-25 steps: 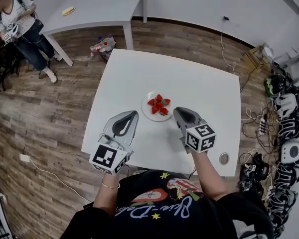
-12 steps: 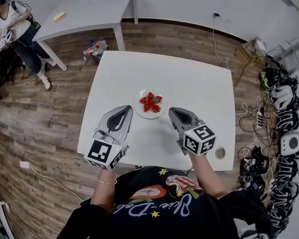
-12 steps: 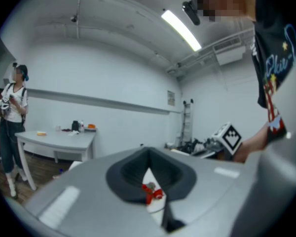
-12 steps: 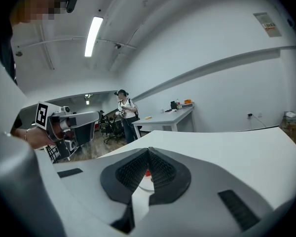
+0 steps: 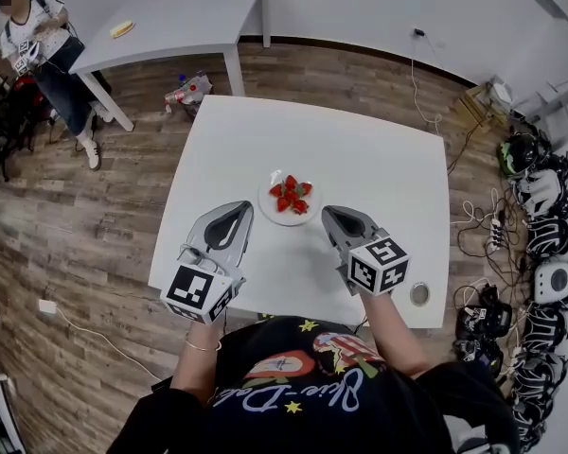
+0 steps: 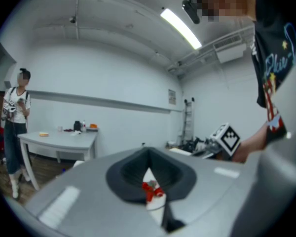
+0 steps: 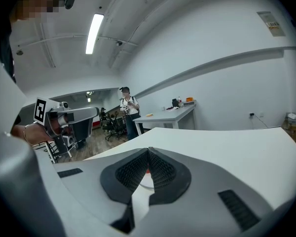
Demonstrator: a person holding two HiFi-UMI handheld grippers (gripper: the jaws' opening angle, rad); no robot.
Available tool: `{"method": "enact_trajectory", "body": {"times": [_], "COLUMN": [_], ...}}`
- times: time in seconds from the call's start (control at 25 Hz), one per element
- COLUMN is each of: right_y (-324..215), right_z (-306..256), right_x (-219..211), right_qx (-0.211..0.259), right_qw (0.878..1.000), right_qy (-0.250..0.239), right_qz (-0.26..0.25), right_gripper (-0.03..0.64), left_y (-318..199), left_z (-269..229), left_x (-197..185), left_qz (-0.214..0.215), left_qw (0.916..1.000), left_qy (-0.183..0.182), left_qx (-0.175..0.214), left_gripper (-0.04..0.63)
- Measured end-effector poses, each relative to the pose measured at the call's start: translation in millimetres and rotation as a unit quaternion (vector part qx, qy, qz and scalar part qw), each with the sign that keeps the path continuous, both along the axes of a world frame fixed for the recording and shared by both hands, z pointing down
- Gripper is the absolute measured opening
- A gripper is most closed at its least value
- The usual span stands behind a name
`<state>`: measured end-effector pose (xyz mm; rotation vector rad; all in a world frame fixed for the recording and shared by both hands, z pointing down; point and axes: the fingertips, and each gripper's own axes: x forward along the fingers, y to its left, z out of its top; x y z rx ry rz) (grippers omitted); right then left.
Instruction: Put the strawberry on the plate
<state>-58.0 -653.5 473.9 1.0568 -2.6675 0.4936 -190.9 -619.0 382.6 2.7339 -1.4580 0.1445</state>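
Your right gripper (image 5: 331, 214) has just closed. Its jaws now meet with nothing between them. Your left gripper (image 5: 243, 208) is likewise closed and empty; the gap below its tips shows only the plate beyond. Both grippers sit near the front edge of the table (image 5: 379, 159), just short of the plate (image 5: 273, 214), one on each side, much as they did a second ago. The strawberries (image 5: 290, 197) lie clustered on the plate, undisturbed. No berry is visible off the plate. Judge the placement complete: closing the empty right jaws likely marks the end of the task.
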Motion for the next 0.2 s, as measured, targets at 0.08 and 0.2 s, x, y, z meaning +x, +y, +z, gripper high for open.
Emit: {"method": "enact_trajectory", "body": {"times": [0.08, 0.2], "right_y": [1.6, 4.2], "right_z": [1.5, 3.2], "right_x": [2.0, 6.1], "right_qx": [-0.001, -0.002], "right_qw": [1.0, 1.0], "right_qy": [0.003, 0.004], "right_qz": [-0.001, -0.001], "right_gripper": [0.017, 0.017], "left_y": [1.6, 3.2], "left_z": [1.1, 2.7], "left_x": [2.2, 5.9], "left_qz": [-0.001, -0.005], "left_qw": [1.0, 1.0], "left_qy": [-0.001, -0.001], "left_qx": [-0.002, -0.006], "left_gripper": [-0.008, -0.008]}}
